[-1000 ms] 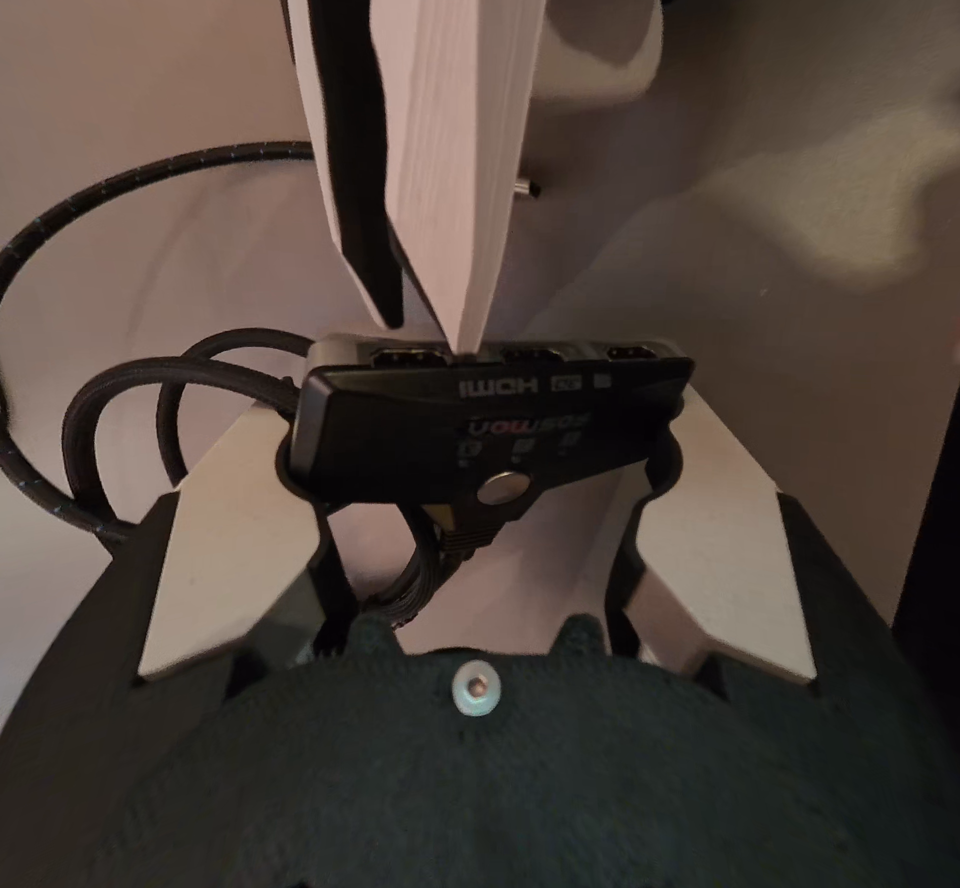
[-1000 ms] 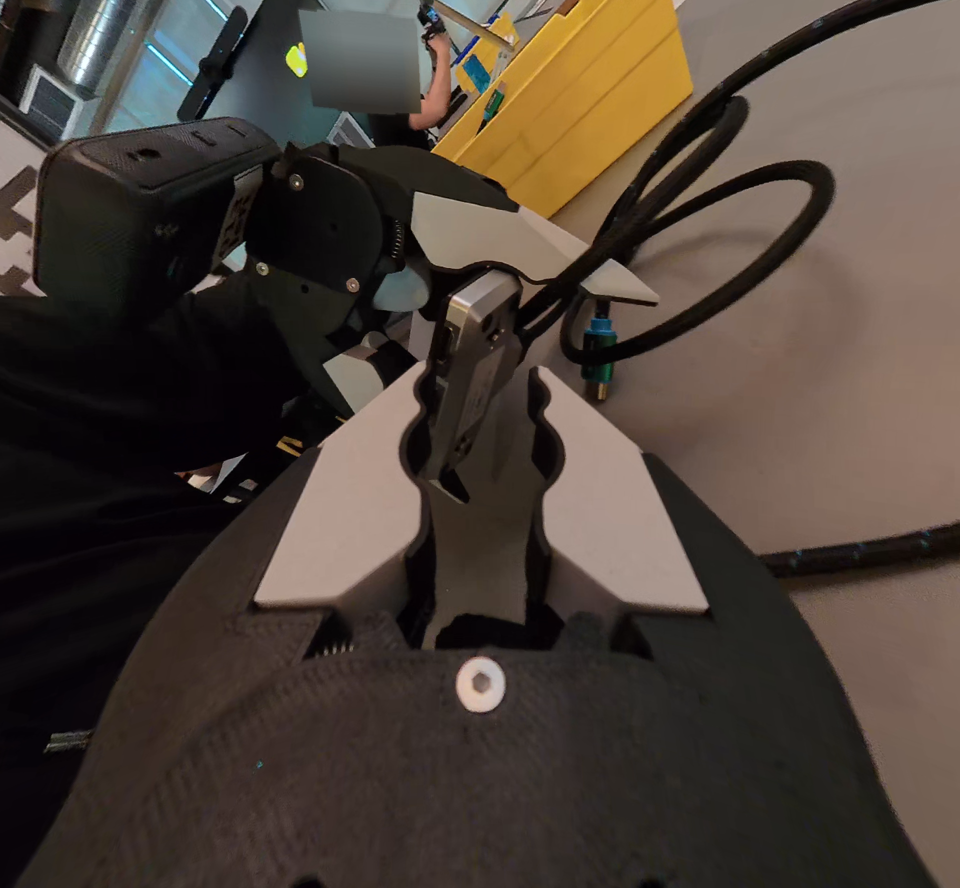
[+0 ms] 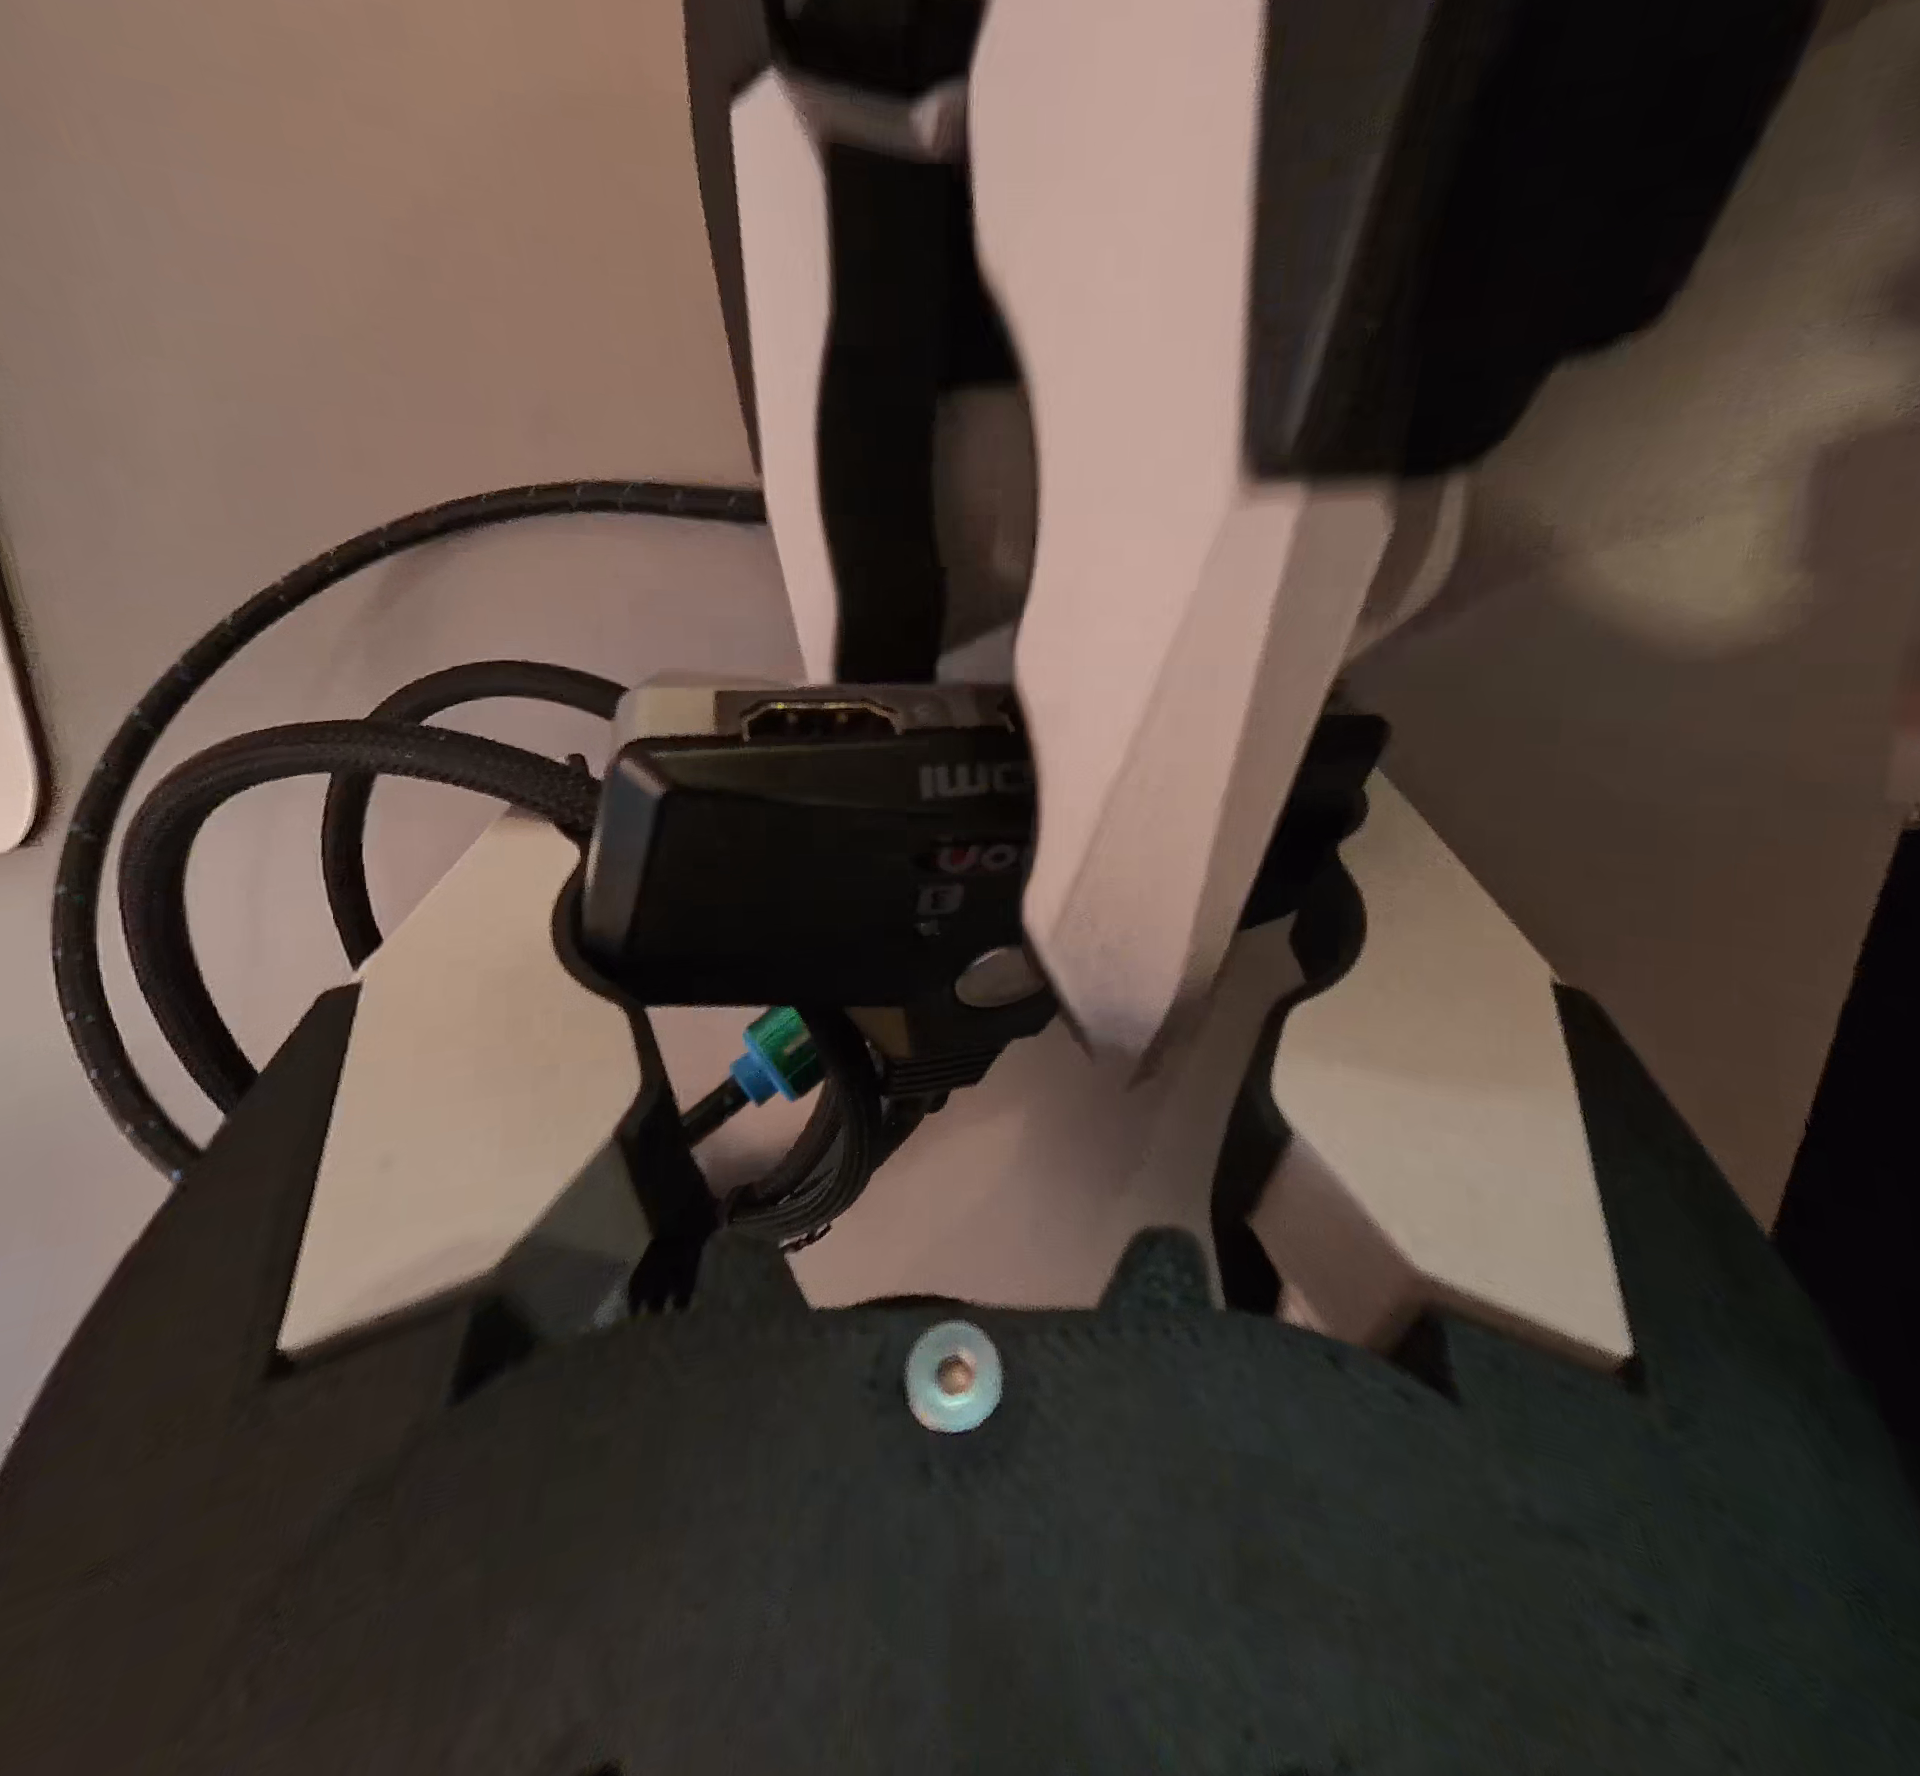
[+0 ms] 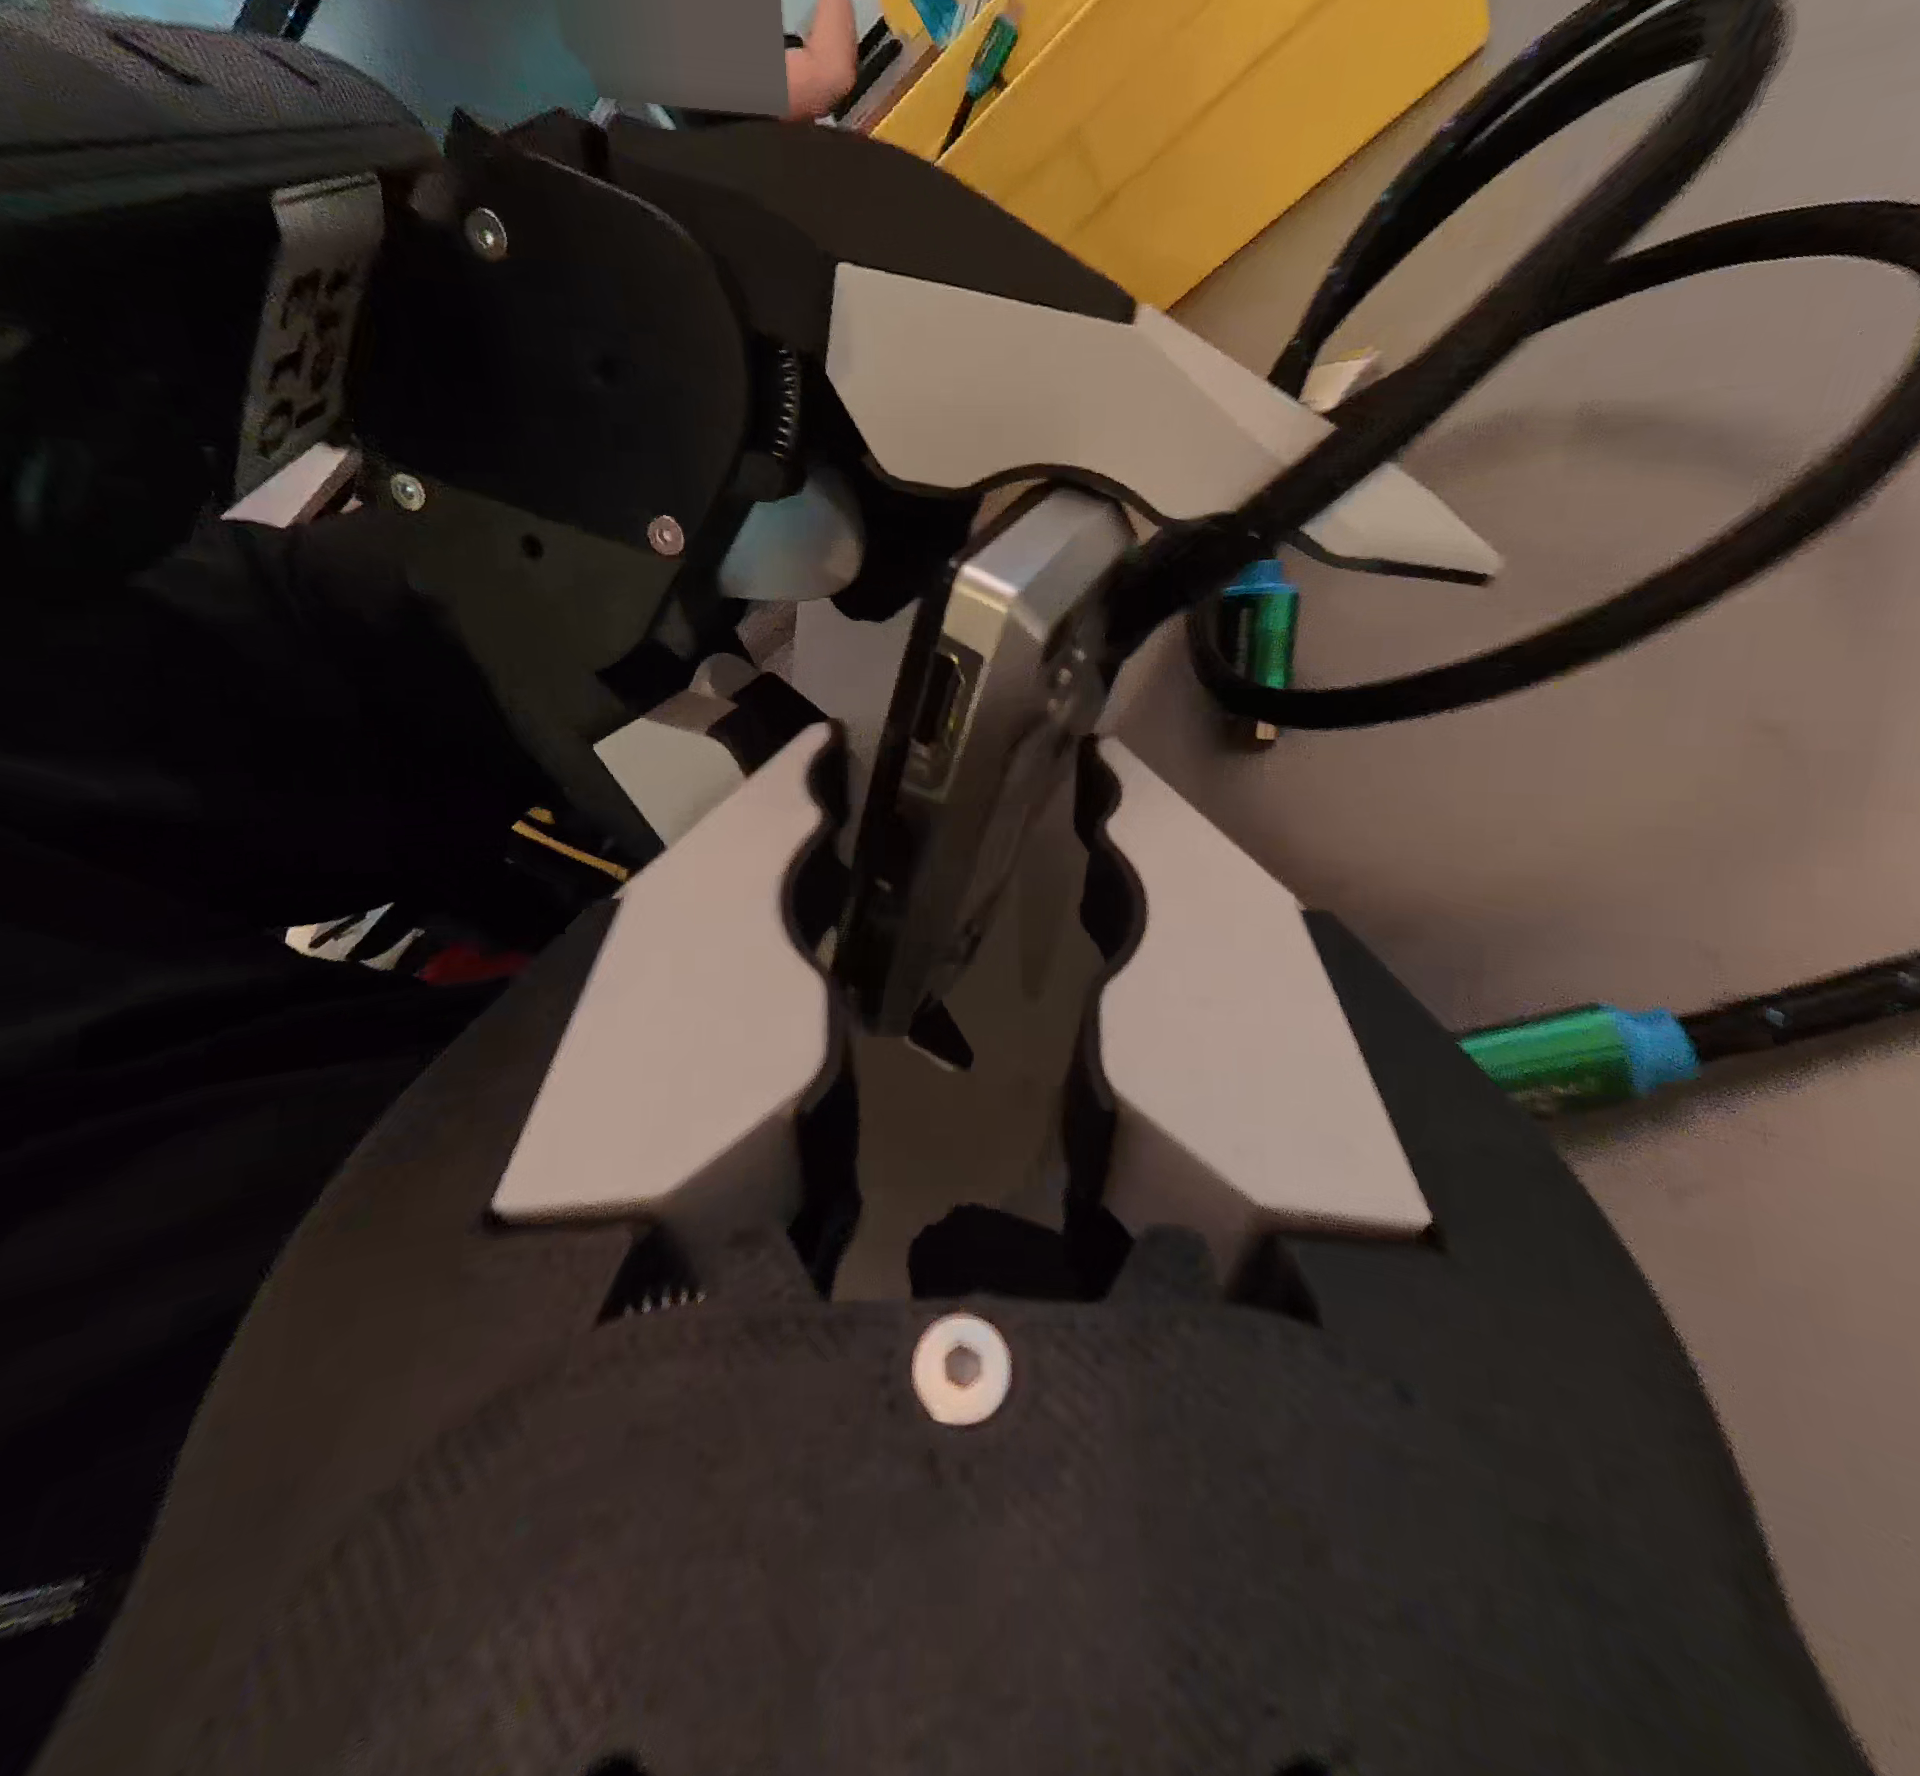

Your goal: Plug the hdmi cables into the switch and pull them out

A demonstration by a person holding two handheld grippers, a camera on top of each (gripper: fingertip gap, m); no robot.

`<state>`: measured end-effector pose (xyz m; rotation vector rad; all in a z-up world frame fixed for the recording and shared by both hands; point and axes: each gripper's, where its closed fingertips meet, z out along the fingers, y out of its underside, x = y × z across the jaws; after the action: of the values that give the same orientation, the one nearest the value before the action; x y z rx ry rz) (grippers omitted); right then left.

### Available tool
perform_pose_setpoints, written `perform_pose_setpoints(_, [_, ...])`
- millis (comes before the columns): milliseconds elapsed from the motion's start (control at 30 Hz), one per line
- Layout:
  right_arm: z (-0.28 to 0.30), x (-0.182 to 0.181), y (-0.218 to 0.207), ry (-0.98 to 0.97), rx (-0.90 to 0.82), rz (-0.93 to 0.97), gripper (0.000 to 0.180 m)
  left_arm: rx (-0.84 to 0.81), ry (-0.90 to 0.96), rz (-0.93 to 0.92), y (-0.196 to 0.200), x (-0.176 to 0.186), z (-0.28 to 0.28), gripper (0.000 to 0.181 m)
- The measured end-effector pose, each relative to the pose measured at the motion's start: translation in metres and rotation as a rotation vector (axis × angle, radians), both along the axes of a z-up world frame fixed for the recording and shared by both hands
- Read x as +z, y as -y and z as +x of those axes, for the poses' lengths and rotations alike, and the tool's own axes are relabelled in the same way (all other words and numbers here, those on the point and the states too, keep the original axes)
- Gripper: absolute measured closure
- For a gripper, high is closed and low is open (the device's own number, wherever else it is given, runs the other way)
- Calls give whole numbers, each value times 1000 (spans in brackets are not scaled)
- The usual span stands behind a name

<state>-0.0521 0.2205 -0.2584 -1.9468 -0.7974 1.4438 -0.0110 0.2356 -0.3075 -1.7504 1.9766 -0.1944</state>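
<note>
Compared with a second earlier, the right gripper (image 3: 1081,999) has advanced over the black rectangular plastic HDMI switch with a silver port face (image 3: 810,874), so that in the left wrist view its pale fingers now cross the switch's right half at centre frame and hide the middle and right ports, where before only a fingertip touched the port edge. No plug is carried between those fingers; its jaws stand spread, with the switch edge between them in the right wrist view (image 4: 935,853) and no clear contact on either side. This suggests repositioning rather than insertion, so the plugging step appears not yet begun. The left gripper (image 3: 961,905) pinches the switch by its two short ends, holding it at centre frame with the port face turned away from the camera; one open port shows at the left of that face. Black braided cables (image 3: 343,770) loop at left of frame on the pale tabletop (image 3: 312,220); a green-and-blue metal plug (image 4: 1579,1056) lies unplugged at right of the right wrist view, another (image 4: 1259,625) just behind the switch.
</note>
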Motion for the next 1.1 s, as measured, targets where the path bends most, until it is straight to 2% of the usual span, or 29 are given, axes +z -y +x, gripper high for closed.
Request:
perform_pose_setpoints(167, [0, -12, -2, 79, -29, 25, 151, -2, -39, 23, -1, -8, 1, 50])
perform_pose_setpoints(300, [3, -5, -6, 12, -51, -11, 153, -3, -23, 21, -3, 1, 0, 50])
perform_pose_setpoints(433, [16, -7, -12, 5, -71, -27, 155, 21, -48, 68, -14, 14, -17, 58])
perform_pose_setpoints(500, [20, -4, -15, -10, -83, -29, 156, 18, -33, 53, -13, 20, -22, 71])
perform_pose_setpoints(567, [21, -4, -16, -11, -82, -24, 157, 0, -38, 24, -6, 18, -26, 97])
perform_pose_setpoints(633, [19, -3, -14, -18, -76, -23, 157, 5, -77, 30, -7, 9, -29, 102])
perform_pose_setpoints(733, [14, 1, -10, -30, -51, -21, 157, 35, -135, 69, -17, -7, -32, 98])
perform_pose_setpoints(967, [15, 3, -10, -24, -51, -9, 158, 51, -97, 3, -13, -19, -22, 153])
perform_pose_setpoints(1033, [17, 5, -12, -39, -62, -11, 157, 47, -73, 0, -12, -17, -20, 164])
perform_pose_setpoints(1100, [17, 6, -12, -40, -61, 0, 158, 48, -69, 5, -13, -15, -19, 164])
